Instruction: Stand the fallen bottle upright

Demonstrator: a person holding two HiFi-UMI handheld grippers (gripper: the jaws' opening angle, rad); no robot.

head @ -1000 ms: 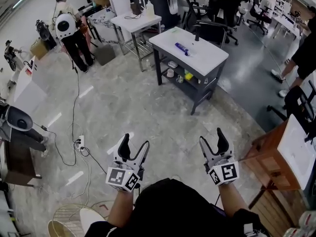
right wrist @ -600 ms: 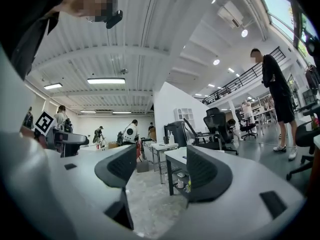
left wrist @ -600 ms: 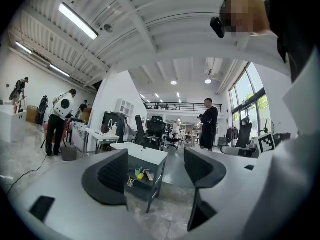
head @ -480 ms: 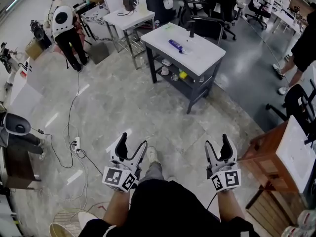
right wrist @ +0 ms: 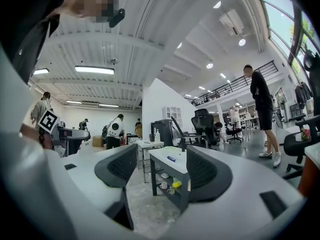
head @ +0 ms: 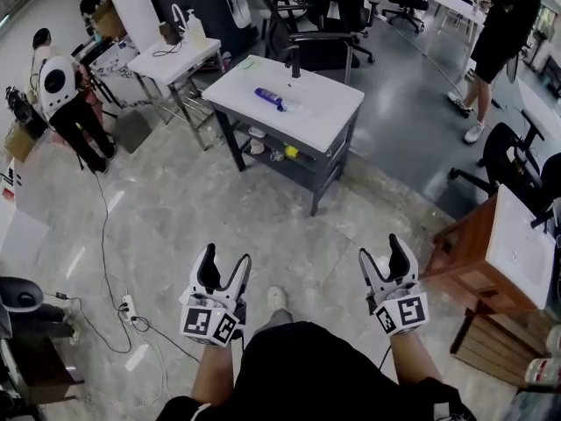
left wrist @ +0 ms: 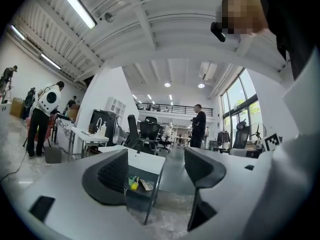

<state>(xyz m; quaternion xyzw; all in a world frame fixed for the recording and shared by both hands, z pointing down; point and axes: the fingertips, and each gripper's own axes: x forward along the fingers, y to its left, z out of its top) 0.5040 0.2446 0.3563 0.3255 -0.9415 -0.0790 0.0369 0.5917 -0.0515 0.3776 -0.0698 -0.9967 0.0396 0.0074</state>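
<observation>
Table (head: 324,112) nearer, bottle (head: 270,99) lying flat, diagonal

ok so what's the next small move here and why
Probably step closer to the white table: the blue bottle lies on its side there, well beyond the left gripper and right gripper, both open and empty.

Power strip (head: 129,306) on floor (head: 175,209); wooden desk (head: 466,261) right.

Right tool (right wrist: 160,166), jaws apart; far off, perhaps a bottle (right wrist: 171,158).
</observation>
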